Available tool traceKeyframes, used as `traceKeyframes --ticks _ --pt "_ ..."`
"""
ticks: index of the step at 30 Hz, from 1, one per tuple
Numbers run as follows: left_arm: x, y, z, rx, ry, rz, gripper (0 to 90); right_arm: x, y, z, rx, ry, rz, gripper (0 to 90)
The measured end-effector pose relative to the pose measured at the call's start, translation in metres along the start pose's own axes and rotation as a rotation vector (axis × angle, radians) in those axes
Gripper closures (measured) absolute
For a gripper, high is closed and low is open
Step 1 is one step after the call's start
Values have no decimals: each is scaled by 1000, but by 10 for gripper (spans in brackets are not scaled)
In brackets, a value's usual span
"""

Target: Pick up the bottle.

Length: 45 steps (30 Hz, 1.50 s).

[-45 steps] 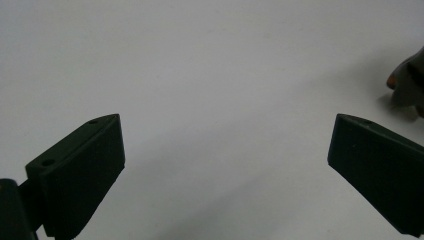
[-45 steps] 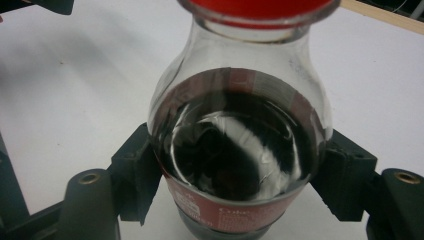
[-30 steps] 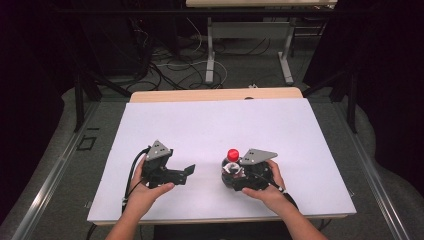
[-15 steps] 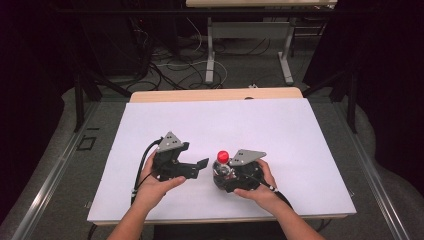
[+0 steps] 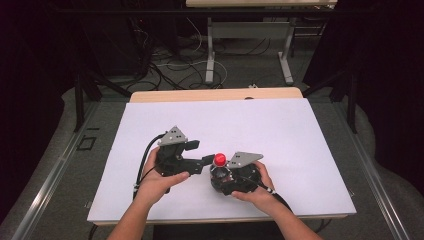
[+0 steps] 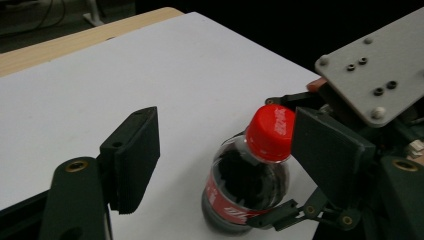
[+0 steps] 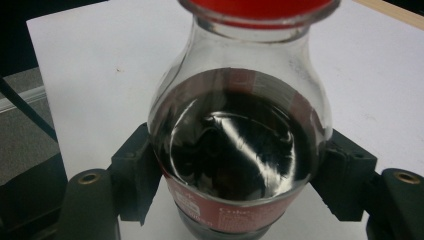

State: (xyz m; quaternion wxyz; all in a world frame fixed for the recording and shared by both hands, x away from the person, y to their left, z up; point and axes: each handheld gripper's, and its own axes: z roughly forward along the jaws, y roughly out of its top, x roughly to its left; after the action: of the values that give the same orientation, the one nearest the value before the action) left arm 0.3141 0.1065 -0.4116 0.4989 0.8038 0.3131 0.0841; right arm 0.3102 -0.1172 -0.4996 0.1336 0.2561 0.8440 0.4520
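Observation:
A small cola bottle (image 7: 237, 150) with a red cap (image 5: 219, 160) and dark drink inside stands upright on the white table (image 5: 225, 120). My right gripper (image 7: 240, 187) is shut on its lower body, one jaw on each side of the red label. In the high view this right gripper (image 5: 222, 175) sits at the front middle, held by a hand. My left gripper (image 6: 225, 145) is open around the bottle's (image 6: 245, 185) top, and the cap (image 6: 270, 132) lies close against its right-hand jaw. From above, the left gripper (image 5: 200, 154) points right at the cap.
The right gripper's grey plate (image 6: 375, 65) stands just behind the bottle in the left gripper view. The table's wooden back edge (image 5: 215, 94) lies far off. Table legs and cables (image 5: 210, 60) are on the floor beyond it.
The two grippers have come together: the left one moved right and forward toward the bottle, and the right one carried the bottle a little to the left.

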Motion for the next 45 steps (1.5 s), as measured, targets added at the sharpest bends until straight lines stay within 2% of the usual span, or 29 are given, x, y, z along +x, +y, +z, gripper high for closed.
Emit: traceKeyframes --ticks 1,3,4,7,11,12,14,15,17,21,23,25,27,36,37,42,45 --pt "0 1 -1 11 -17 2 298 0 0 -1 12 7 2 289" --pt "-3 2 1 1 -27 1 306 1 1 0 12 8 0 289" --pt "-4 3 2 7 -42 9 309 2 0 1 -2 9 2 289" --pt "-5 5 4 8 -45 -5 317 3 0 1 15 23 -6 289" --pt "-7 7 5 26 -70 -2 345 4 0 3 3 22 -7 290" --pt "-8 7 7 40 -88 6 373 4 0 3 4 27 -9 290" --pt "-9 7 8 50 -91 1 384 5 0 4 2 30 -7 289" --pt "-9 6 11 58 -98 30 404 5 0 4 2 34 -8 290" --pt "-9 5 14 66 -114 37 440 5 0 4 -1 38 -12 290" --pt "-9 4 17 72 -128 41 498 6 0 3 -4 53 -17 290" --pt "-8 4 18 73 -151 36 513 6 1 2 6 59 -18 290" --pt "-6 3 19 67 -178 43 544 7 1 3 -10 68 -26 290" --pt "-6 3 19 73 -185 43 560 8 1 3 -6 74 -26 290" --pt "-7 1 23 90 -192 67 598 9 1 3 5 93 -38 290" --pt "-8 0 23 88 -186 73 600 10 1 4 -7 86 -39 290" --pt "-9 -1 23 81 -175 78 606 10 1 4 -4 85 -35 290" --pt "-11 -1 22 73 -154 86 609 10 1 4 -3 78 -32 290"
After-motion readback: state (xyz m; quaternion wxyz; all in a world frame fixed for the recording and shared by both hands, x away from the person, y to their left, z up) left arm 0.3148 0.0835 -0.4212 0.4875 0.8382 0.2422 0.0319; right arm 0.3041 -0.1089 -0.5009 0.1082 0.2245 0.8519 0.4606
